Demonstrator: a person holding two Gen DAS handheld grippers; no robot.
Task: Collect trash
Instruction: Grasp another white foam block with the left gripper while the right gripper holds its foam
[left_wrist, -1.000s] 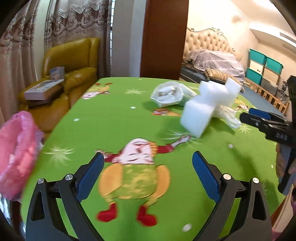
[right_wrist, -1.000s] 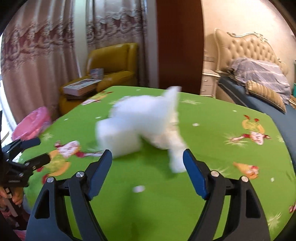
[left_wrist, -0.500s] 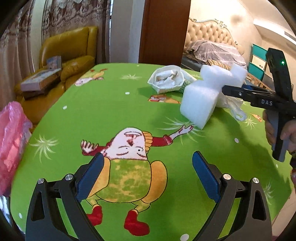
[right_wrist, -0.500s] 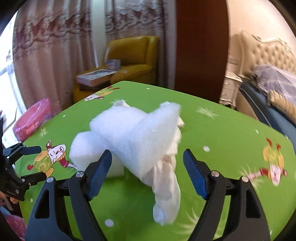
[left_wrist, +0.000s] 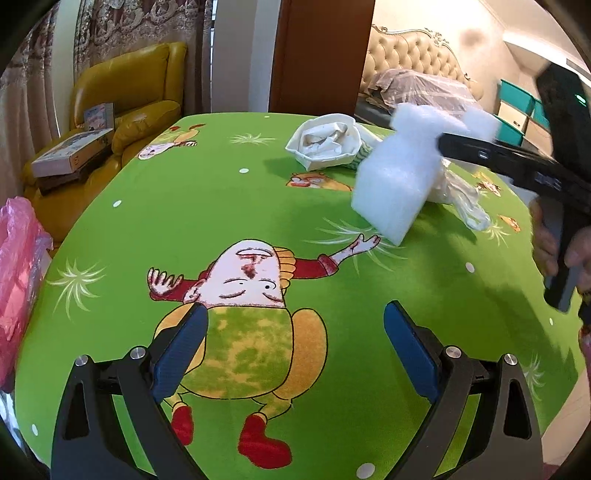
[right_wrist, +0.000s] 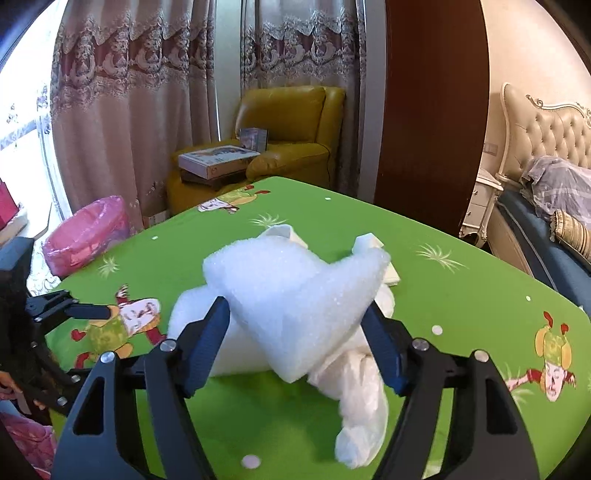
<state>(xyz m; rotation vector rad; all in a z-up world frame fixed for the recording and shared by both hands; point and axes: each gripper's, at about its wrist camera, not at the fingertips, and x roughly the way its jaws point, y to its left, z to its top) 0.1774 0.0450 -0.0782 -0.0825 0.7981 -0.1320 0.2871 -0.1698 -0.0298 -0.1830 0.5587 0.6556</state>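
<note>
Though bare along its near edge, green cartoon-print tablecloth (left_wrist: 221, 206) crowded with trash toward the far right corner. Beyond the far left corner, yellow leather armchair (left_wrist: 129, 85) stacked with flat boxes. Off the left edge, bunched pink plastic bag (left_wrist: 18, 258), apart from the rest.

Toward that far right corner, white foam block (left_wrist: 399, 184) tilted, lower corner pointing down at the cloth; from the right wrist (right_wrist: 295, 288), seen leaning over the softer trash behind it. Just behind it, nearer the far edge, crumpled white paper sack (left_wrist: 325, 142), mouth gaping. Under and beside the foam, limp white plastic film bag (right_wrist: 362, 406) trailing toward the right edge.

Right gripper (right_wrist: 295, 312) reaching in from the right edge, jaws closing, foam block between them, both pad tips touching its flanks. Cannot tell whether the block is clear of the cloth.

Left gripper (left_wrist: 295, 308) above the near middle of the cloth, over the printed cartoon figure, jaws spread wide, nothing between them, well apart from the trash.
</note>
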